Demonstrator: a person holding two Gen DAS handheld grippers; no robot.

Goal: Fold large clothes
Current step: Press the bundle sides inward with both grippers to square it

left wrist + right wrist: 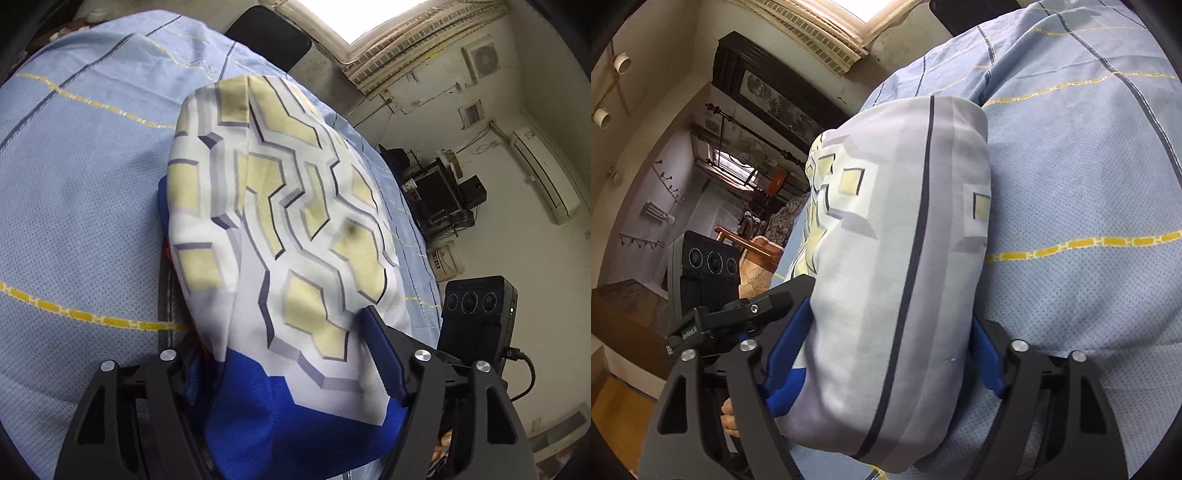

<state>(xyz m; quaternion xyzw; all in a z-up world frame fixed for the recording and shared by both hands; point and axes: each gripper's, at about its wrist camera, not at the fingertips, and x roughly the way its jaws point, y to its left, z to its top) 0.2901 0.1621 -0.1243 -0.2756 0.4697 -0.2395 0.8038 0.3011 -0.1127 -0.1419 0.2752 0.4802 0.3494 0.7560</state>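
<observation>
Evidently both grippers clamp one folded patterned garment (pixel 280 221), filling the middle of each frame. The left gripper (pixel 280 354) and right gripper (pixel 886 354) should lower it level, keeping the layers stacked. Beneath lies a pale blue bedsheet (pixel 74 206). An air conditioner (pixel 543 173) hangs at right.

Folded garment (pixel 295 221) filling both tools' gaps.

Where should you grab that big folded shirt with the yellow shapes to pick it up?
Probably at its two ends, as now: the left gripper and right gripper each straddle an end of the folded shirt, fingers either side. It's a thick, floppy bundle on the blue sheet, so a middle grip would let it sag.
</observation>
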